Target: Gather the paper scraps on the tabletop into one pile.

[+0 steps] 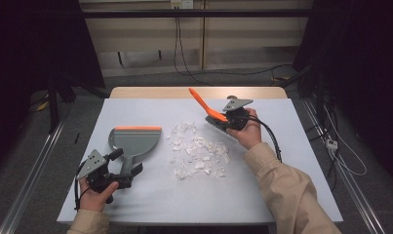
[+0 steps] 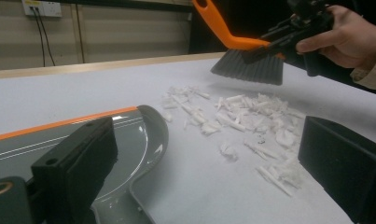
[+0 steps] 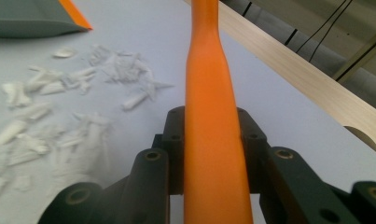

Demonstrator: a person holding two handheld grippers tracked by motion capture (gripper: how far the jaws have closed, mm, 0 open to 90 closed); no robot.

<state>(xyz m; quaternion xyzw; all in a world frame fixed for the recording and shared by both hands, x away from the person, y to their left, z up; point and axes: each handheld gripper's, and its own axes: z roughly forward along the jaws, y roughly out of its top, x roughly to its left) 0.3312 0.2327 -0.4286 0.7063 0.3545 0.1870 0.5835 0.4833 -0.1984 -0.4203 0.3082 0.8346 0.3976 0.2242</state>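
While scraps [image 1: 198,152] lie unswept: right hand-held gripper [image 1: 226,120] clamped on brush [image 1: 204,106], left hand-held gripper [image 1: 127,176] apart around dustpan [image 1: 134,141] handle

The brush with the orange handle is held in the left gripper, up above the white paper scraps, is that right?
Not quite. The brush is held in the right gripper, as the high view shows. It is raised above the white paper scraps.

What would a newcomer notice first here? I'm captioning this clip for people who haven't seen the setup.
Probably the orange-handled brush, clamped in the right gripper above the table's far right. Next, the white scraps scattered mid-table. Left of them lies a grey dustpan, its handle between the left gripper's jaws.
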